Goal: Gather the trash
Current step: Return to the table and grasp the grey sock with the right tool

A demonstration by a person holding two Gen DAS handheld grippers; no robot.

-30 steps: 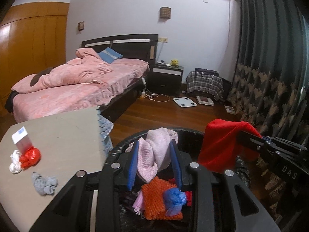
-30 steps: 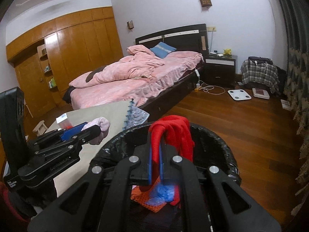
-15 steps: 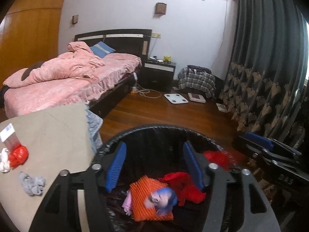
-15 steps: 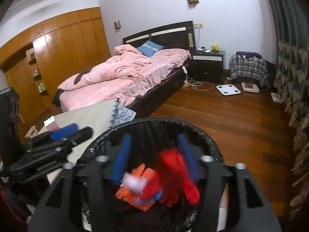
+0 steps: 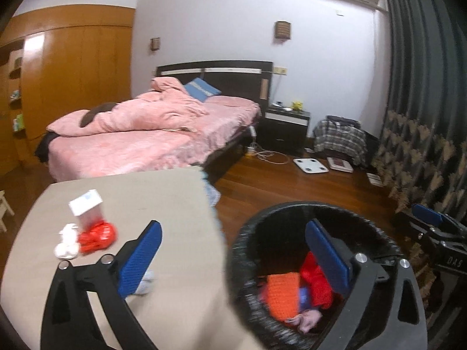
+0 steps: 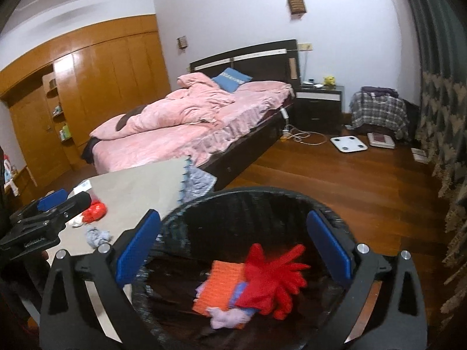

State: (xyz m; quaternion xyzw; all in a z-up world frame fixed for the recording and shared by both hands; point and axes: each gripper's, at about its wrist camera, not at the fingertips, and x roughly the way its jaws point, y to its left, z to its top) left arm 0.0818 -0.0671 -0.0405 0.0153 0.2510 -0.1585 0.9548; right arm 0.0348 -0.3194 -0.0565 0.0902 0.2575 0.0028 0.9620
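Both sets of jaws wide apart, empty. Left gripper point(image 5: 233, 258) straddles tabletop point(image 5: 163, 204) edge and bin point(image 5: 248, 242); right gripper point(image 6: 233, 250) over bin. Next: left to grey wad point(image 6: 97, 236), approach low, pinch centre. Bin holds red glove point(image 6: 274, 280), orange cloth point(image 6: 219, 285), pink scrap point(image 6: 226, 316). Red wad point(image 5: 97, 237), white wad point(image 5: 67, 243) on tabletop.

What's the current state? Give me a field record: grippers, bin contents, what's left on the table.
left gripper: open, empty, straddling the table edge and bin rim
right gripper: open, empty, above the bin
bin: black liner; holds red gloves, orange knit piece, pink cloth
table: beside the bin
left on table: red crumpled wrapper, white wad, grey wad, white-topped box
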